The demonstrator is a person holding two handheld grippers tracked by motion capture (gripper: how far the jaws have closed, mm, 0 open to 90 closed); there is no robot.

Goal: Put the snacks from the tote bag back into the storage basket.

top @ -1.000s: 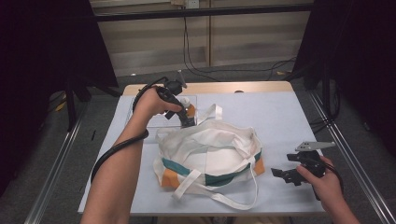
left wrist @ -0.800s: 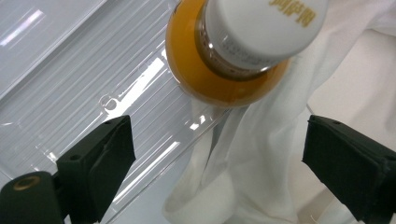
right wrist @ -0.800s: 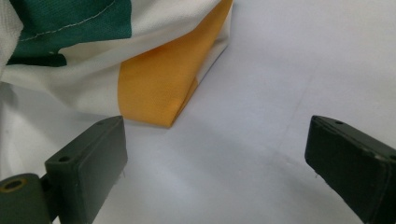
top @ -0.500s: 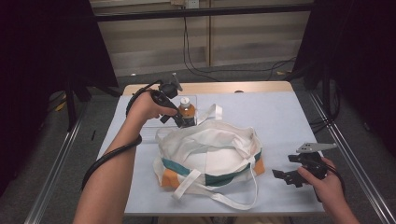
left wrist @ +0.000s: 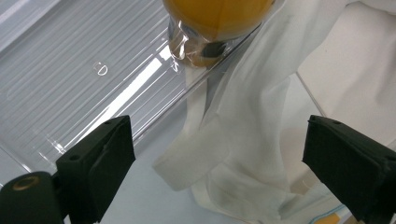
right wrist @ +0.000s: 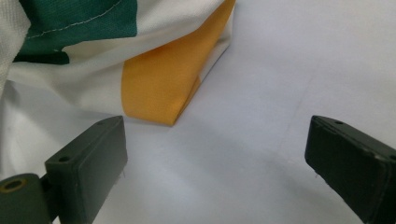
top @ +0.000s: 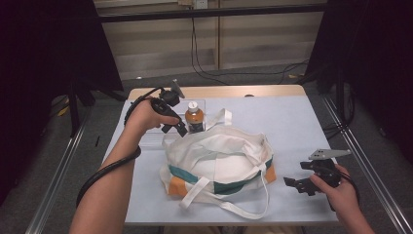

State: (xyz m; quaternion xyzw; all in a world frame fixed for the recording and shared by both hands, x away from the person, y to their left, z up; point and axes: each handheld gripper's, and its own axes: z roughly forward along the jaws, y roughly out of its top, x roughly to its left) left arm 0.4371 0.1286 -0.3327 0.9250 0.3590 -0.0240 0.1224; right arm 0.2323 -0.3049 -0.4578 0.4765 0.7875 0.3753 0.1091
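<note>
Dim room, dark curtains on both sides, cables hanging down the back wall, and a pale blue bench (top: 292, 126) in the middle. A white cloth bag (top: 219, 163) with green and orange patches sits in the middle of it, mouth slumped open, straps flopped out front and back. Right behind it a bottle (top: 194, 117) of amber drink stands upright on a clear plastic tray (left wrist: 79, 79), touching the bag's rear strap (left wrist: 233, 121) — my guess is it's parked there ready to go into the bag. The left gripper (top: 179, 127) hangs just beside the bottle with its jaws wide and nothing between them. The right gripper (top: 298, 185) rests low near the bag's orange corner (right wrist: 161, 88), jaws also wide and empty — probably waiting to hold the bag open or steady.
</note>
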